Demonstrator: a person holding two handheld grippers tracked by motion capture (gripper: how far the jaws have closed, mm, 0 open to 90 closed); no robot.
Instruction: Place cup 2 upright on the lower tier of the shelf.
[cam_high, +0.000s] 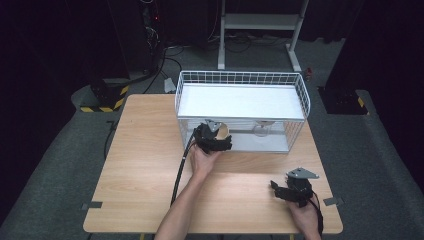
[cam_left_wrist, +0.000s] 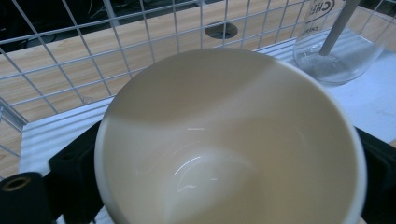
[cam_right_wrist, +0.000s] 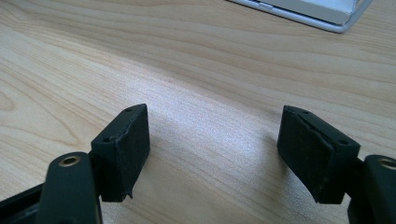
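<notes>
**Cream cup going onto the rack's lower shelf**

Cream ceramic, glossy inside and empty, the cup (cam_left_wrist: 229, 140) sits between the jaws of the left gripper (cam_high: 216, 136), its round mouth turned toward that gripper's camera. The black jaws flank it on either side, but their pads are hidden behind its wall, so I cannot tell whether they press on it or have let go. It is at the near left of the lower shelf (cam_left_wrist: 373, 93) of the white wire rack (cam_high: 240, 80), which stands at the far side of the wooden table (cam_high: 145, 165). To its right on the same shelf stands a clear glass (cam_left_wrist: 334, 56) with dark lettering, close by but apart.

The step in hand looks like setting the cup down in the rack. The next move probably calls for spreading the jaws fully and drawing straight back toward the near edge, without dragging the cup or knocking the glass or the wire.

The right gripper (cam_right_wrist: 215, 140) rests near the table's near right corner, jaws apart with nothing between them, just over the wood.
</notes>
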